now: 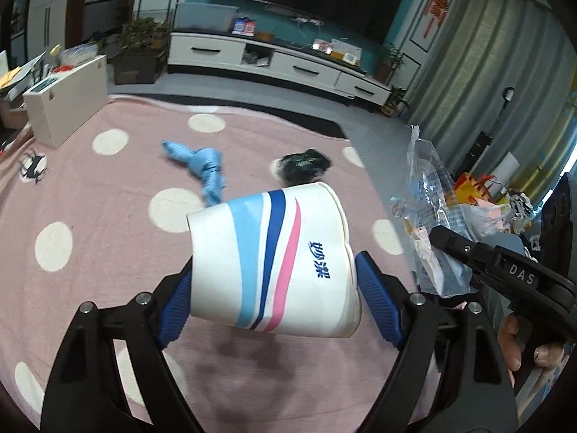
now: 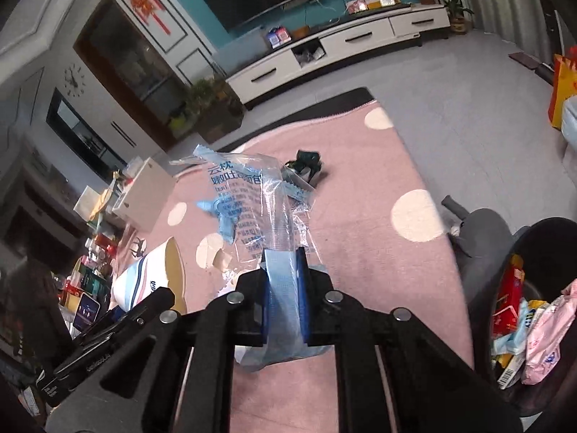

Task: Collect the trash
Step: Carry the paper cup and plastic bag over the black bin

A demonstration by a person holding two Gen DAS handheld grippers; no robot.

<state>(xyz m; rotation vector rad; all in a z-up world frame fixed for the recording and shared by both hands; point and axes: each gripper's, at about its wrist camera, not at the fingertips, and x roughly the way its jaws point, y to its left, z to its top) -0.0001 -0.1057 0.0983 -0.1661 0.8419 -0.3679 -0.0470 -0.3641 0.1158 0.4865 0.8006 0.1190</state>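
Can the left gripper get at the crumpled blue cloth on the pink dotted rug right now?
Probably not yet. The left gripper is already clamped on a white striped paper cup. The path over the rug to the blue cloth looks clear, but the jaws are occupied.

In the left wrist view, the paper cup [image 1: 274, 263] hides the inner faces of the blue pads [image 1: 375, 288] gripping it, and part of the light blue cloth [image 1: 202, 166] lying on the pink rug [image 1: 90, 252] behind it. The small dark object [image 1: 304, 164] farther back on the rug is blurred, so what it is cannot be told. In the right wrist view, the bin [image 2: 505, 263] of rubbish is cut off by the right edge, and the print on the clear plastic wrapper [image 2: 249, 198] is too small to read.
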